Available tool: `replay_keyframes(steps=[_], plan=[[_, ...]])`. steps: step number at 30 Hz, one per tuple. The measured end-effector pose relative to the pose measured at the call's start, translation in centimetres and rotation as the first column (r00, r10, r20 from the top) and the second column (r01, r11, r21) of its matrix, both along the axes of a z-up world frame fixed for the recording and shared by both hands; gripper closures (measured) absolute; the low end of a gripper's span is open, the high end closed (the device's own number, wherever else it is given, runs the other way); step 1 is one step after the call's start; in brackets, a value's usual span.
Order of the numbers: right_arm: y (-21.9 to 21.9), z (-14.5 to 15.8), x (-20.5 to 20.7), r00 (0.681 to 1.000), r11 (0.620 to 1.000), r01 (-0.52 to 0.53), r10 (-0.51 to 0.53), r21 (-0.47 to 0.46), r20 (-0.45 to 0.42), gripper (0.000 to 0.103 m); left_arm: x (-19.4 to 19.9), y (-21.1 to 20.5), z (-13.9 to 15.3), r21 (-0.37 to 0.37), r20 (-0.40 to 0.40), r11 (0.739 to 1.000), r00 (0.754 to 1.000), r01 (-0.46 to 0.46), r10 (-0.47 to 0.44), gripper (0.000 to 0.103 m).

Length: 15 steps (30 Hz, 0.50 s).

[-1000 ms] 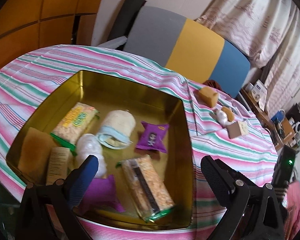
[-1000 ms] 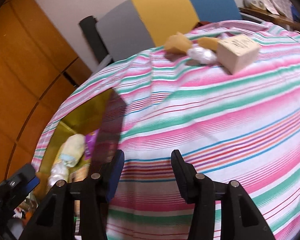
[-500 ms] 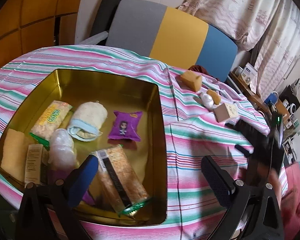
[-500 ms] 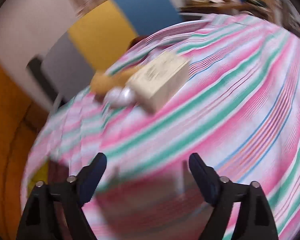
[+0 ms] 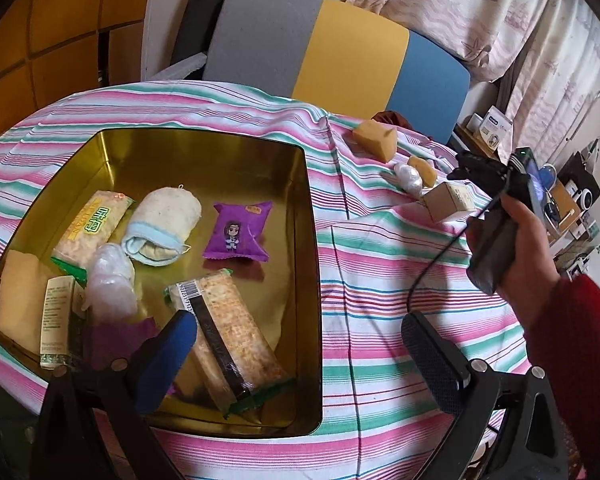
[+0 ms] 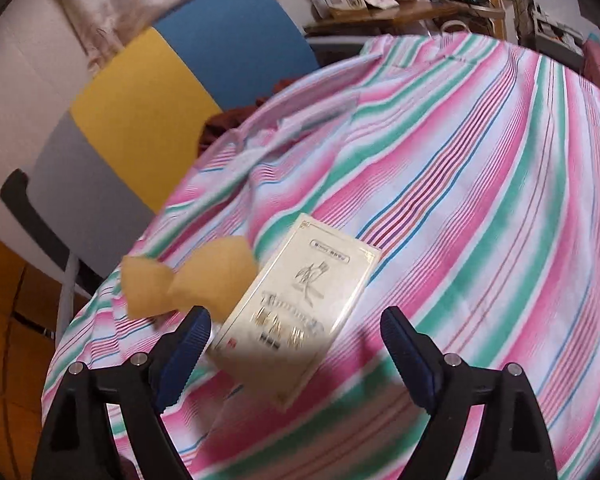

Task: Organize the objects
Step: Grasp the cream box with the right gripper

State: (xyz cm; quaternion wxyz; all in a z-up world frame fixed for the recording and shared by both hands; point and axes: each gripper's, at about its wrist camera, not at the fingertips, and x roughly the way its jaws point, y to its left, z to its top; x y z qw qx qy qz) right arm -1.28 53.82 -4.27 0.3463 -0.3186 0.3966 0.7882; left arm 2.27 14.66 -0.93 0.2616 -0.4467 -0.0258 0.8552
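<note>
Right tool wide, empty, over cream box on striped desk, near yellow sponges. Left tool wide, empty, above gold tin. Risk: box broad, fingers may slip off edges; cloth may bunch; sponge may get pinched.

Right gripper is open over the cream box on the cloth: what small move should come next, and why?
Probably ease the right gripper down so its jaws straddle the cream box, then close. The jaws stand wide with nothing held, the box lies on the striped cloth just ahead of them, and the gold tin already holds the other items.
</note>
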Motion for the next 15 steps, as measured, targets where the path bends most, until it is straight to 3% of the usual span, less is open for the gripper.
replay_keyframes(steps=[5,11,13,15], plan=[[0.7,-1.3,-1.2,0.996,0.997,-0.077,0.076,0.005,0.043,0.015,0.0,0.0,0.0,-0.004,-0.002,1.000,1.000,0.001,-0.001,0.000],[-0.4,-1.0,-1.7,0.973,0.972,-0.227,0.225,0.056,0.050,0.034,0.2,0.7,-0.1,-0.008,0.004,1.000,1.000,0.014,-0.014,0.000],[-1.3,-0.6,-1.9,0.953,0.951,-0.302,0.299,0.066,0.050,0.043,0.4,0.9,0.0,-0.002,0.003,1.000,1.000,0.023,-0.023,0.000],[-2.0,-0.3,-1.3,0.933,0.930,-0.360,0.356,0.071,0.056,0.044,0.5,1.2,0.1,-0.004,0.000,1.000,1.000,0.028,-0.028,0.000]])
